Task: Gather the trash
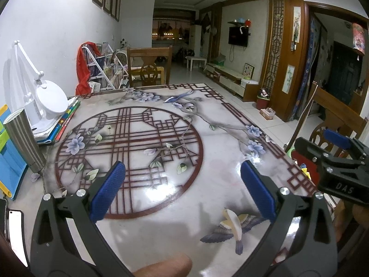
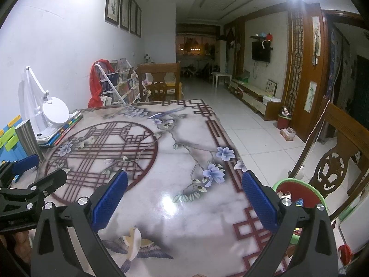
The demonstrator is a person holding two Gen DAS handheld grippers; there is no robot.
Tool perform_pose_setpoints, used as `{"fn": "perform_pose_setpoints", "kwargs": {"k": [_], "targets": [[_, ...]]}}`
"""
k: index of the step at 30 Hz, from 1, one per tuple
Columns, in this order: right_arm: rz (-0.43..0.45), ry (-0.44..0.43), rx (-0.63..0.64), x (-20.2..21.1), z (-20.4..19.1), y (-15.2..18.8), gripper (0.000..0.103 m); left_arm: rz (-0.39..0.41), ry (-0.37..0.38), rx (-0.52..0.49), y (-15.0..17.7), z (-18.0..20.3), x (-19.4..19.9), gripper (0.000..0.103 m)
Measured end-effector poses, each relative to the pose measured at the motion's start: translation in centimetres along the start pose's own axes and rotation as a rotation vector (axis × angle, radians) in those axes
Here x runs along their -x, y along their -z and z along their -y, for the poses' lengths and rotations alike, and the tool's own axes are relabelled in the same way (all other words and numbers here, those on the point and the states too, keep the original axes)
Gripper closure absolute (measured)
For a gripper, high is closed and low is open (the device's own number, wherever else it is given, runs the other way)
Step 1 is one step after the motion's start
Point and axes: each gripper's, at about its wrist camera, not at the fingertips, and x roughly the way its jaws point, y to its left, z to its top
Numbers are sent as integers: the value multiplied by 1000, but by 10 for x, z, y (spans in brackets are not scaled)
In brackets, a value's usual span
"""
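Note:
My left gripper [image 1: 183,184] is open and empty above the near part of the patterned marble table [image 1: 207,120]. My right gripper [image 2: 184,195] is open and empty above the table's right near part [image 2: 184,138]. A red bin with a green rim [image 2: 297,190] stands off the table's right edge, just behind my right gripper's right finger, with scraps of trash inside. In the left wrist view the right gripper [image 1: 332,161] shows at the right edge, over the bin [image 1: 304,164]. In the right wrist view the left gripper [image 2: 25,180] shows at the left edge. No loose trash shows on the table.
A steel cup [image 1: 24,138], a white desk lamp [image 1: 46,97] on books, and a blue organiser [image 1: 9,161] stand along the table's left side. A phone [image 1: 16,235] lies at the near left. Wooden chairs stand at the far end [image 1: 148,67] and the right [image 2: 334,161].

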Motion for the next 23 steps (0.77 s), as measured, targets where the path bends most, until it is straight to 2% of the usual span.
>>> {"fn": "perform_pose_setpoints", "kwargs": {"k": [23], "targets": [[4, 1, 2, 0, 0, 0, 7, 16, -19, 14, 2, 5, 3, 5]]}}
